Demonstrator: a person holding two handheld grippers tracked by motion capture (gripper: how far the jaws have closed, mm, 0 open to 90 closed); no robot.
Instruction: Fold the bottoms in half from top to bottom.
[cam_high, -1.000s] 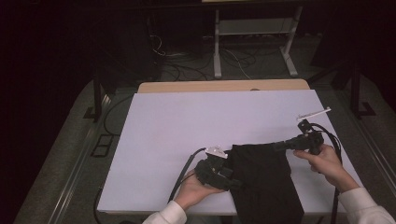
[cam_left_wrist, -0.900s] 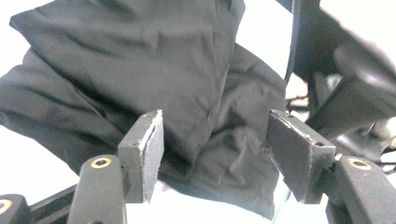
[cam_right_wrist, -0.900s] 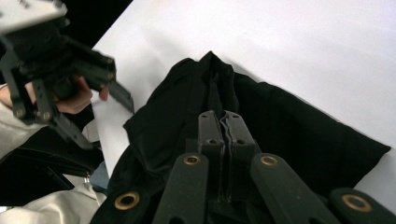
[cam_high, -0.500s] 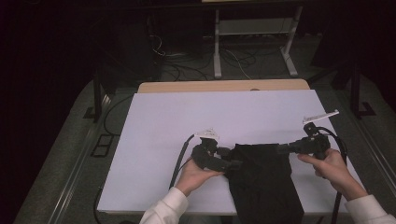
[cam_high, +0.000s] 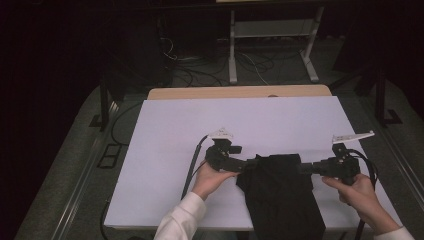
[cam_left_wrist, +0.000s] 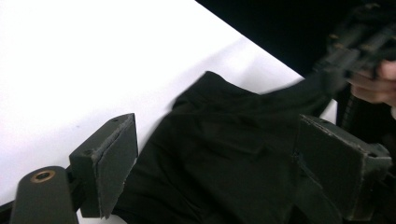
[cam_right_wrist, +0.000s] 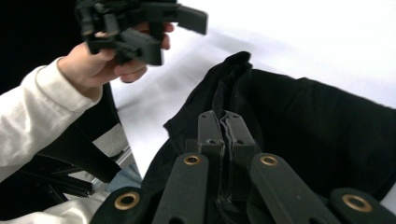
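Observation:
A black cloth (cam_high: 280, 195) lies rumpled on the white table (cam_high: 240, 120) and hangs over its near edge. My left gripper (cam_high: 246, 163) hovers at the cloth's left top corner. Its jaws have just been opening and now stand wide apart in the left gripper view, where the left gripper (cam_left_wrist: 219, 156) looks down on the cloth (cam_left_wrist: 224, 154) and neither pad touches it. My right gripper (cam_high: 303, 167) is shut on the cloth's right top edge. In the right gripper view the right gripper (cam_right_wrist: 224, 122) pinches a fold of cloth (cam_right_wrist: 317, 130), with the left gripper (cam_right_wrist: 154, 28) beyond it.
A wooden board edge (cam_high: 240, 92) shows behind the white sheet. Metal stand legs (cam_high: 270, 55) and cables lie on the dark floor beyond. The table's left and far parts are bare white surface.
The left gripper let go of the cloth's left corner, opened wide and moved up and away. The right gripper shifted rightward, still gripping the cloth's edge.

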